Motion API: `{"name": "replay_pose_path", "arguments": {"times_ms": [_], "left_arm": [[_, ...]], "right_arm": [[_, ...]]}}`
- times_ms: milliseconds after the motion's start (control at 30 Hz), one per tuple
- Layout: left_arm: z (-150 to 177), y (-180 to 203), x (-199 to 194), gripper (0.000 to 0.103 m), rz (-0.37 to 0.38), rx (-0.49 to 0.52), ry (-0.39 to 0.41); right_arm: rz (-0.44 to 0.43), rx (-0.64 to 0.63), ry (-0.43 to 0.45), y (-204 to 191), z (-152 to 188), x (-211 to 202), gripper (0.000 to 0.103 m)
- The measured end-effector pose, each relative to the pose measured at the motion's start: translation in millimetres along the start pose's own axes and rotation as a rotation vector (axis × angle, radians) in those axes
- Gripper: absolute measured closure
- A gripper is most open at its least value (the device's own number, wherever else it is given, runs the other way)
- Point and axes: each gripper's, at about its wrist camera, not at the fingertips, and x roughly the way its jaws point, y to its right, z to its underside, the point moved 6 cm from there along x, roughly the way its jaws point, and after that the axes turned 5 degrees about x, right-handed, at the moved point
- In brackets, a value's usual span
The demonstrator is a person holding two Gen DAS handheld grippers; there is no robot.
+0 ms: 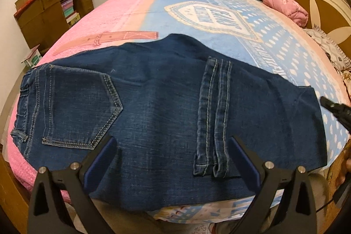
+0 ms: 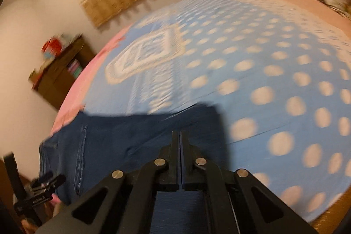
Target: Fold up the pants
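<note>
Dark blue jeans (image 1: 158,106) lie folded in half on the bed, back pocket at the left, leg hems lying on top at centre right. My left gripper (image 1: 172,144) is open above the near part of the jeans, holding nothing. My right gripper (image 2: 180,137) has its fingers pressed together above the right end of the jeans (image 2: 122,139); that view is blurred and no fabric shows between the fingers. The right gripper also shows at the right edge of the left wrist view (image 1: 335,109), beside the jeans' folded end.
The bed cover (image 1: 219,21) is blue with white dots and pink at the left. A pink pillow (image 1: 285,6) and headboard (image 1: 324,3) stand at the far right. A wooden shelf unit (image 1: 52,10) stands by the wall at left. The bed's near edge is just below the jeans.
</note>
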Motion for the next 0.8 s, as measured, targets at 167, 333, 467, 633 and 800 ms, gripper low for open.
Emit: {"name": "replay_pose_path", "arguments": {"times_ms": [167, 333, 467, 633, 800], "left_arm": [[3.0, -19.2, -2.7, 0.000, -0.019, -0.031, -0.002], [9.6, -66.9, -12.8, 0.000, -0.065, -0.121, 0.018], [26.4, -124.8, -17.5, 0.000, -0.131, -0.249, 0.005], [41.7, -175.0, -25.8, 0.000, -0.227, -0.344, 0.004], [45.7, -190.7, -25.4, 0.000, -0.264, -0.364, 0.012]], "right_arm": [[0.125, -0.169, -0.148, -22.1, 27.9, 50.4, 0.103], [0.126, -0.129, -0.118, -10.3, 20.7, 50.3, 0.103], [0.179, -0.170, -0.061, -16.8, 22.5, 43.7, 0.102], [0.142, -0.116, 0.136, -10.5, 17.8, -4.6, 0.102], [0.137, -0.012, 0.183, 4.7, 25.8, -26.2, 0.101]]}}
